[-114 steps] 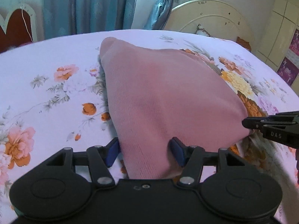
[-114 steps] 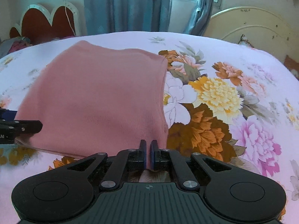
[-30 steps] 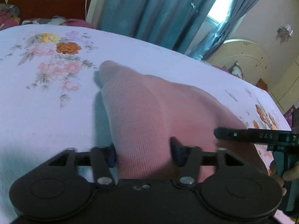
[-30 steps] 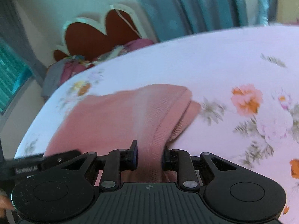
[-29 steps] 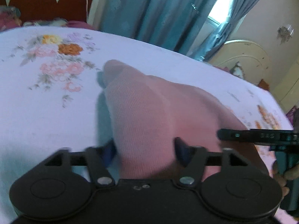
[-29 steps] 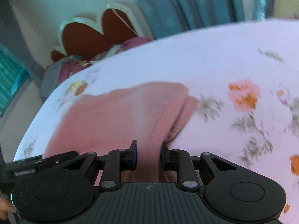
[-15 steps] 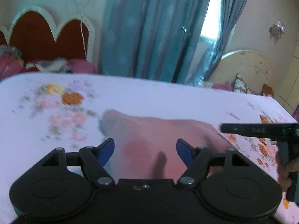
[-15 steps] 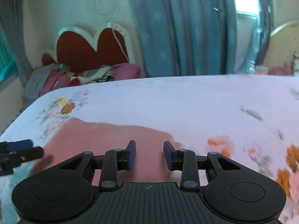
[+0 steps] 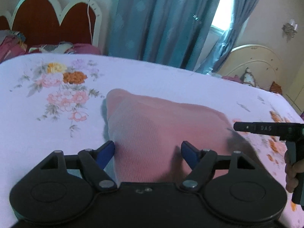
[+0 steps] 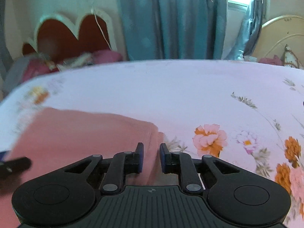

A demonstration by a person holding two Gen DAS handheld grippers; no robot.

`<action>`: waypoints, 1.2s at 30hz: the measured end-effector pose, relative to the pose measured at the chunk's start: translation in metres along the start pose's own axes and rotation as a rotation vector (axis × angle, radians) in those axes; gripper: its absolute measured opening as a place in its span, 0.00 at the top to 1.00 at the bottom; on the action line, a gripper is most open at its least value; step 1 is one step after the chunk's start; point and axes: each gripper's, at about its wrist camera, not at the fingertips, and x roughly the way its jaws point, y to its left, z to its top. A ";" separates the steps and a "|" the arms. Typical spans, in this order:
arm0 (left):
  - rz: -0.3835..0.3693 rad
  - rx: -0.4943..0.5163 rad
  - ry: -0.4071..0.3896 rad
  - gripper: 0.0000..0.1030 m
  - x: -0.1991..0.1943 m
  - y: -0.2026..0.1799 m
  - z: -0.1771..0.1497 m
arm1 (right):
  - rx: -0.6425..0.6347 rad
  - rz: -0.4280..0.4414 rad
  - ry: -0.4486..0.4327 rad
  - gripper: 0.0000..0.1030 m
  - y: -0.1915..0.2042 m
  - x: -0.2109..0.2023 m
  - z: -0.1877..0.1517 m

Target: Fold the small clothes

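Lifted off the cloth since a second ago, with the bunch of knit once pinched by each tool now let down flat. On the left gripper (image 9: 147, 149), shows blue fingers (image 9: 106, 153) spread wide, straddling the near end of the pink garment (image 9: 161, 125) without pressing it; reads as a release, done so the fresh fold can settle undisturbed. On the right gripper (image 10: 151, 153), shows fingers drawn near each other, having just been closing, yet leaving a narrow gap; through that gap, glimpses the garment's near corner, seemingly lying below rather than nipped, though cannot say so with certainty. Further out, finds the garment resting folded on the floral bed (image 9: 57, 142), doubled edge rounded at the far left corner, right edge near the orange blooms. Beside it, catches a hand (image 9: 292, 172) around the right tool's grip, holding that tool level over the cloth's right border, likely to check or tidy that side. Beyond, notes a scalloped red headboard (image 9: 47, 20) and blue curtains (image 9: 161, 19). Judging by the flat lie, counts this fold as done, with smoothing or another fold perhaps left.
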 end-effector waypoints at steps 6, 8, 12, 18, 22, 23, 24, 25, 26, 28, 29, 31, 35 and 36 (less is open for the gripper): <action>-0.033 0.074 0.003 0.27 -0.038 -0.017 -0.024 | -0.046 0.089 -0.013 0.83 0.024 -0.055 -0.034; -0.015 0.104 0.006 0.27 -0.043 -0.021 -0.034 | -0.065 0.088 0.002 0.83 0.030 -0.064 -0.048; 0.013 0.095 0.052 0.27 -0.037 -0.020 -0.051 | -0.122 0.018 0.040 0.83 0.036 -0.066 -0.080; 0.000 0.026 0.112 0.29 -0.028 -0.016 -0.065 | 0.018 -0.025 0.081 0.83 0.008 -0.059 -0.098; 0.022 0.044 0.116 0.27 -0.026 -0.020 -0.069 | 0.034 -0.030 0.071 0.82 0.007 -0.053 -0.108; 0.028 0.034 0.119 0.26 -0.028 -0.020 -0.068 | 0.065 -0.023 0.082 0.81 0.004 -0.051 -0.106; 0.038 0.030 0.123 0.24 -0.029 -0.021 -0.065 | 0.087 -0.016 0.096 0.80 0.001 -0.050 -0.104; 0.051 0.031 0.125 0.23 -0.032 -0.022 -0.064 | 0.092 -0.015 0.108 0.79 0.001 -0.051 -0.101; 0.067 0.032 0.125 0.20 -0.035 -0.024 -0.061 | 0.094 -0.014 0.121 0.74 0.001 -0.052 -0.099; 0.097 0.030 0.118 0.11 -0.045 -0.029 -0.058 | 0.098 -0.029 0.138 0.44 0.001 -0.058 -0.097; 0.113 0.026 0.114 0.05 -0.052 -0.031 -0.056 | 0.103 -0.034 0.140 0.34 0.001 -0.061 -0.095; 0.142 0.005 0.111 0.02 -0.062 -0.035 -0.054 | 0.112 -0.023 0.119 0.17 0.003 -0.074 -0.094; 0.241 -0.019 0.130 0.00 -0.089 -0.051 -0.054 | 0.074 0.001 0.068 0.17 0.011 -0.110 -0.097; 0.272 -0.016 0.121 0.00 -0.100 -0.058 -0.055 | 0.061 0.014 0.057 0.17 0.013 -0.123 -0.099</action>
